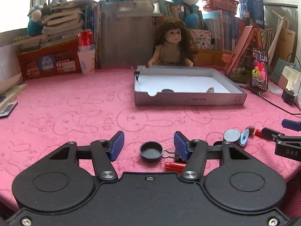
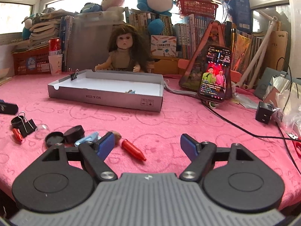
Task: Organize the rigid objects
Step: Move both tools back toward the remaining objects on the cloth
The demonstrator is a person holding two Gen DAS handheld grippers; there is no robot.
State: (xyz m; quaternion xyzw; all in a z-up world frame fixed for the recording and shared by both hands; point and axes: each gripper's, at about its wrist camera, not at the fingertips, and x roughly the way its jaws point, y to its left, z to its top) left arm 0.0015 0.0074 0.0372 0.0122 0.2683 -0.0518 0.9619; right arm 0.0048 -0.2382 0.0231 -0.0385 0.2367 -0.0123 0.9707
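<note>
Small rigid objects lie on the pink cloth [image 1: 75,101] at five o'clock of the grey tray [image 1: 190,98], which reads "NO.A-2224" upside down. Only the left view shows a black cap [image 1: 151,151] between the open left gripper [image 1: 148,145]. Only the right view shows a red crayon [image 2: 133,150] between the open right gripper [image 2: 147,146], at eleven o'clock.

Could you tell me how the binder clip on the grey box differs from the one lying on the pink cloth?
The clip on the box stands upright, clamped onto the rim of the grey box; the clip on the cloth lies flat and grips nothing. The cloth clip looks larger in the picture, being nearer the camera. Both are black with wire handles.
</note>
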